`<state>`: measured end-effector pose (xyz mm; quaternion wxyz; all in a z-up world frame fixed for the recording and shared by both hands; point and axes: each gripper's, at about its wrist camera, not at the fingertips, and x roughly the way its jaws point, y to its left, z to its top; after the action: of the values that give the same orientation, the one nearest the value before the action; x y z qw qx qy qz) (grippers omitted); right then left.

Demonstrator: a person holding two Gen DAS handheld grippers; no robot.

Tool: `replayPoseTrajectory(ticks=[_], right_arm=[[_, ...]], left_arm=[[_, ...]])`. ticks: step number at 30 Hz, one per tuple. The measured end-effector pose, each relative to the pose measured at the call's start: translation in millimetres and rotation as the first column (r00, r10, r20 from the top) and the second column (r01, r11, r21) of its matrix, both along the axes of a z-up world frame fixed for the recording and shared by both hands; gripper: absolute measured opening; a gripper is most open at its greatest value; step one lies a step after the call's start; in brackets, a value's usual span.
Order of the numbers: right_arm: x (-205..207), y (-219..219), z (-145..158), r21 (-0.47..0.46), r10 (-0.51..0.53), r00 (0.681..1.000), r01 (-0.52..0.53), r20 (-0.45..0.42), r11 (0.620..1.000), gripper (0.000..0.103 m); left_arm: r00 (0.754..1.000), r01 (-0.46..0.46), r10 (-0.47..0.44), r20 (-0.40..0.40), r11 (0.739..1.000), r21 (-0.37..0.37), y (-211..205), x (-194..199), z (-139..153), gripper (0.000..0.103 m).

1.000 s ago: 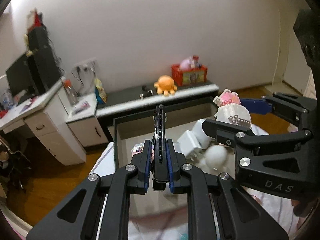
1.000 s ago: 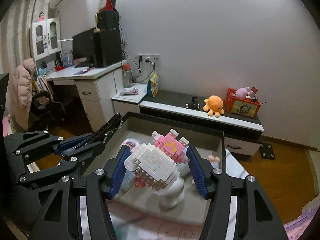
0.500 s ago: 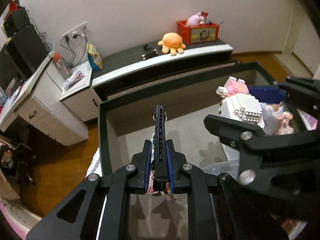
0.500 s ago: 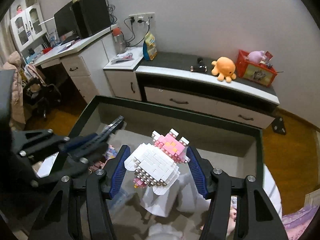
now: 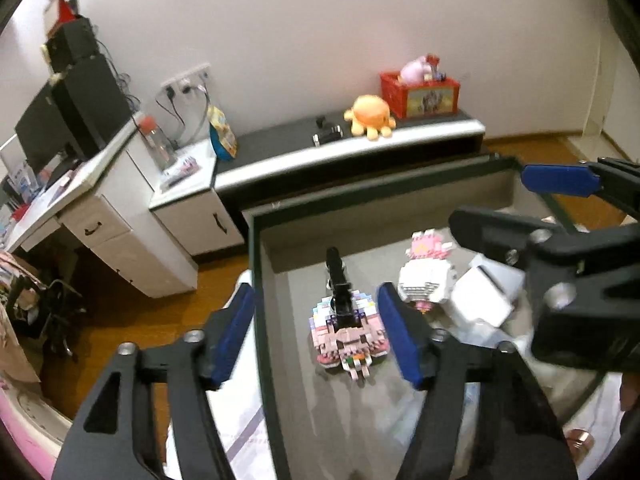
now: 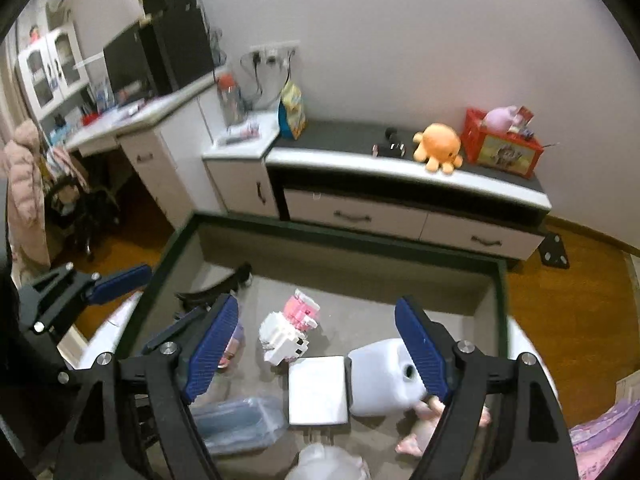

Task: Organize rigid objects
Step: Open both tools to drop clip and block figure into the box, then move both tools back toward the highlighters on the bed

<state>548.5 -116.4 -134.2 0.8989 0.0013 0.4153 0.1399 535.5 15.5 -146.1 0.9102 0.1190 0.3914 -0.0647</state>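
Hovering over: dark-rimmed storage box (image 5: 256,264), both grippers pointing down into it.
Left gripper (image 5: 316,340): jaws opening, blue pads clear of everything. One finger hangs outside the box's near wall, the other inside.
Black comb-like strip (image 5: 338,280): just ahead of the left gripper, between its fingers but untouched, its near end resting on the pastel brick model.
Pastel brick model (image 5: 348,330): lying flat on the box floor between the left gripper's fingers, nothing pressing on it.
Right gripper (image 6: 318,344): jaws opening, nothing held.
White-and-pink brick figure (image 6: 290,330): on the box floor ahead of the right gripper, inside the gap between its fingers, closer to the left one, free of both pads.
White charger block (image 6: 318,396): below the figure, nearer the right gripper's body, prongs toward the camera.
White jug-like piece (image 6: 380,380): touching the charger's side, partly behind the right gripper's right finger.
Clear plastic case (image 6: 240,420): beneath the right gripper's left finger.
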Motion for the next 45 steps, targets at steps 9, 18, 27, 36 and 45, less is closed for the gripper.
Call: replayPoseTrajectory(ticks=[9,18,27,36,45], right_arm=[[-103,-15,67,0.005,0.004,0.977,-0.006,0.213,1.0,0.094],[-241,-22,79,-0.001,-0.02,0.92,0.022,0.39,1.0,0.103],[-350,-26,64,0.013,-0.094,0.838,0.104,0.537,0.995,0.103],[-410,-49,48,0.038,-0.154,0.797,0.163,0.584,0.986,0.103],[-415,-63,31,0.049,-0.177,0.821,0.18,0.543,0.982,0.103]], left_arm=[[0.969,0.0,0.027,0.246,0.994,-0.112,17,-113,67,0.095],[0.891,-0.049,0.158,0.425,0.965,-0.256,37,-259,83,0.103],[0.858,-0.035,0.166,0.487,0.963,-0.266,19,-352,58,0.103],[0.827,-0.043,0.132,0.546,0.984,-0.172,-7,-396,51,0.103],[0.842,-0.035,0.111,0.528,0.988,-0.153,-22,-398,35,0.103]])
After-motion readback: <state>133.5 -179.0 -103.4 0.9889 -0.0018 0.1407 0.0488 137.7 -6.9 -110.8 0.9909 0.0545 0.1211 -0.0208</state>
